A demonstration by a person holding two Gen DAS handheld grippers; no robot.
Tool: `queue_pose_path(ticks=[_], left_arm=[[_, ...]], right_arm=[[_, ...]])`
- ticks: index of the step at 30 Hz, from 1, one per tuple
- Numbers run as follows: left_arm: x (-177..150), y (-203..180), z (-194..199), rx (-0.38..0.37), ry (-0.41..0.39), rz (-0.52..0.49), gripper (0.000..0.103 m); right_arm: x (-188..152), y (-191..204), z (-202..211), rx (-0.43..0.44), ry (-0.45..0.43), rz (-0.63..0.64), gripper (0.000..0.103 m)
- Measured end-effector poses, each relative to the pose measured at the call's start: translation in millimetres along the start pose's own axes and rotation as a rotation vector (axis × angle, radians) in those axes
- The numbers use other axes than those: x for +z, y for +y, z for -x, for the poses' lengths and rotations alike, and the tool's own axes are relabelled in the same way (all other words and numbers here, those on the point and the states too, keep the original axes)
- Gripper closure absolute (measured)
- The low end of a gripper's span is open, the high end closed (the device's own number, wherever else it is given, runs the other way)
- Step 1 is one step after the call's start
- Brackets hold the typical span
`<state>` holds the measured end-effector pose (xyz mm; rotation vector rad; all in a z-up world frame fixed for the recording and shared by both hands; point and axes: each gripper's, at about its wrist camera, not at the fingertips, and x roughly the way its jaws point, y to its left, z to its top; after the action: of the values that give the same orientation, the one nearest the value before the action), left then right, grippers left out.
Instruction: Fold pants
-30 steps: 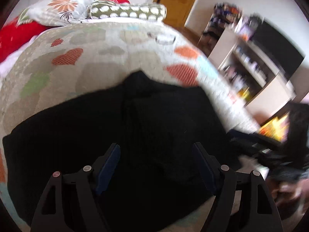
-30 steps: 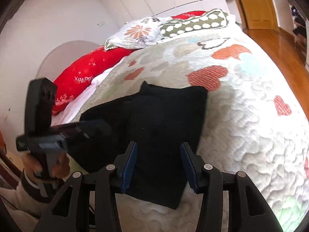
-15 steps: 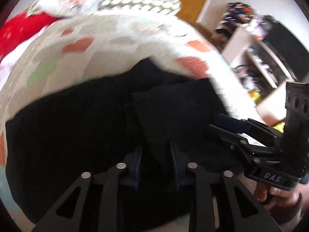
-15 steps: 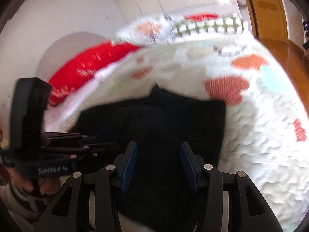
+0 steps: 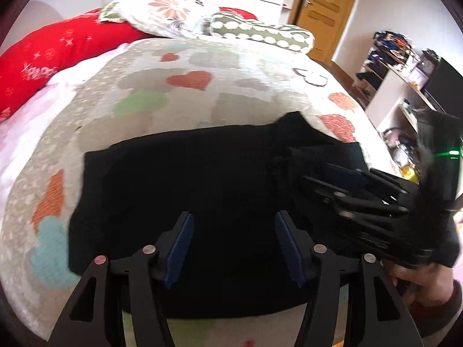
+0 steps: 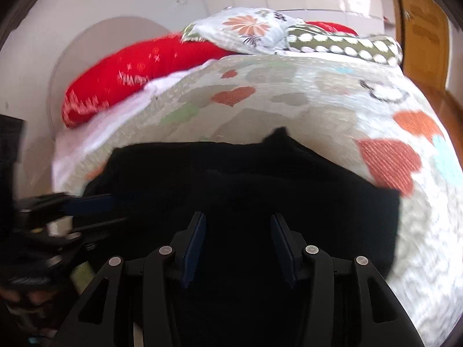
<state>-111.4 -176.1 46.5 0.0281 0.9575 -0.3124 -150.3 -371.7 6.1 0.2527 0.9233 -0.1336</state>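
Observation:
The black pants lie folded in a flat wide shape on the heart-patterned quilt; they also show in the right wrist view. My left gripper is open and empty just above the pants' near edge. My right gripper is open and empty over the pants' right part. In the left wrist view the right gripper reaches in from the right over the pants. In the right wrist view the left gripper is at the left edge, blurred.
A red pillow, a flowered pillow and a green dotted pillow lie at the bed's head. A wooden door and shelves with clutter stand to the right of the bed.
My left gripper was shut on a fold of the pants half a second ago; it has opened and drawn back. The pants now lie flatter. The right gripper has stayed open.

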Motion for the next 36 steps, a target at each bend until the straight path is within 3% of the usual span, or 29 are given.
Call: queue_pose_path(ticks=[4,10,15,21,25,27,32,36], left_arm=[[-11,14,14,0.008,-0.001,0.042,0.044],[-21,28,31,0.024,-0.021,0.075,0.041],[-24,31,34,0.035,-0.031,0.088,0.041],[-25,37,42,0.056,-0.053,0.08,0.039],[-26,44,46,0.051,-0.055,0.099,0.039],[-26,49,48,0.056,-0.058,0.101,0.038],[-31,69,60,0.06,-0.075,0.16,0.038],[-41,95,77,0.037,-0.117,0.254,0.027]], right_arm=[[6,9,-11,-0.041,0.031,0.029,0.054],[-4,21,34,-0.03,-0.007,0.071,0.054],[-30,30,14,-0.048,0.038,0.089,0.054],[-19,34,37,-0.038,0.004,0.094,0.051],[-27,38,15,-0.024,0.063,0.103,0.046],[-26,39,16,-0.026,0.053,0.098,0.044],[-2,45,34,0.033,0.003,0.099,0.044],[20,61,28,0.115,-0.01,0.129,0.042]])
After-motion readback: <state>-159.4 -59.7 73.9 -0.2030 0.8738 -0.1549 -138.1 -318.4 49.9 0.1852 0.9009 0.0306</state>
